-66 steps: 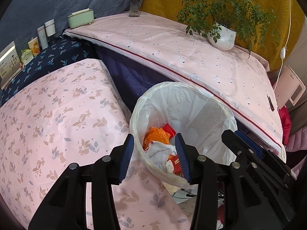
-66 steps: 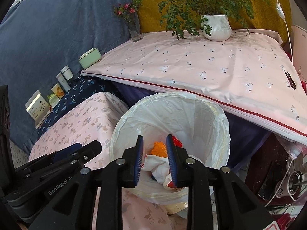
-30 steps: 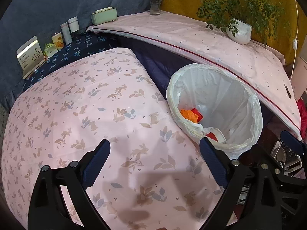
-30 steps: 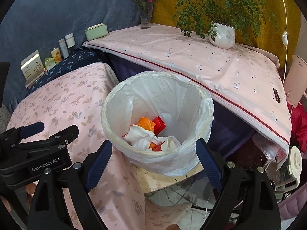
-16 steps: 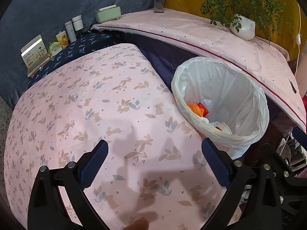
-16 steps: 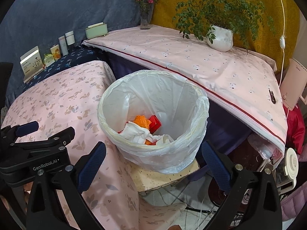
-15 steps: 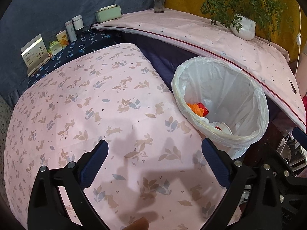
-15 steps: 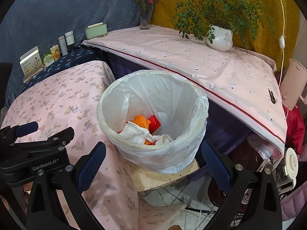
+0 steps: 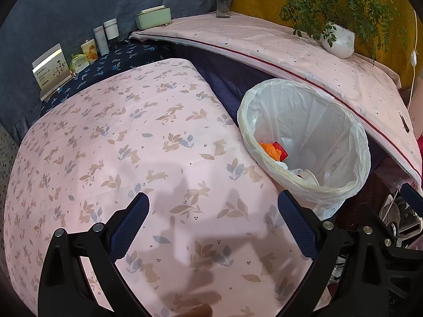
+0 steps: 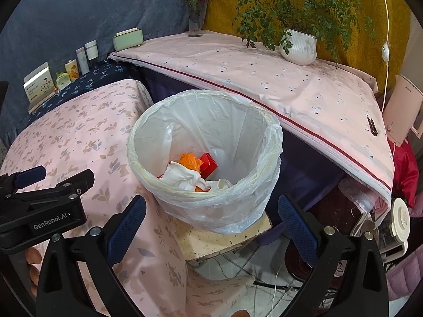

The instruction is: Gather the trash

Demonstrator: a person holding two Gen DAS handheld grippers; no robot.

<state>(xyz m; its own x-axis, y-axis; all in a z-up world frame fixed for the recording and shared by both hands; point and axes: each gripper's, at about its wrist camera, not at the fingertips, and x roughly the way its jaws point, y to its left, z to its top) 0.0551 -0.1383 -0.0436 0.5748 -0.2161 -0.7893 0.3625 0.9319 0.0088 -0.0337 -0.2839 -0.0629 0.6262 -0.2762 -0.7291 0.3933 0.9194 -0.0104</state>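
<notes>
A bin lined with a white plastic bag [image 10: 253, 132] stands beside the pink rabbit-print table [image 9: 119, 158]; it also shows in the left wrist view [image 9: 343, 132]. Inside lie orange trash [image 10: 189, 160], a red packet [image 10: 207, 163] and crumpled white tissue [image 10: 182, 178]. My left gripper [image 9: 211, 222] is open and empty above the table's near part, left of the bin. My right gripper [image 10: 210, 219] is open and empty, in front of the bin and a little above it. The left gripper's body [image 10: 39, 206] shows at the left of the right wrist view.
A second pink-covered table [image 10: 290, 79] runs behind the bin, with a white plant pot [image 10: 298, 46] and a flower vase [image 10: 195, 23]. Small bottles and boxes [image 9: 87, 47] line the dark blue shelf. A small tiled stand [image 10: 224, 240] holds the bin; cables and clutter lie at right.
Both grippers opened wide and drew back up from the bin over two seconds, the left one swinging over the table. In the last half second they barely moved.
</notes>
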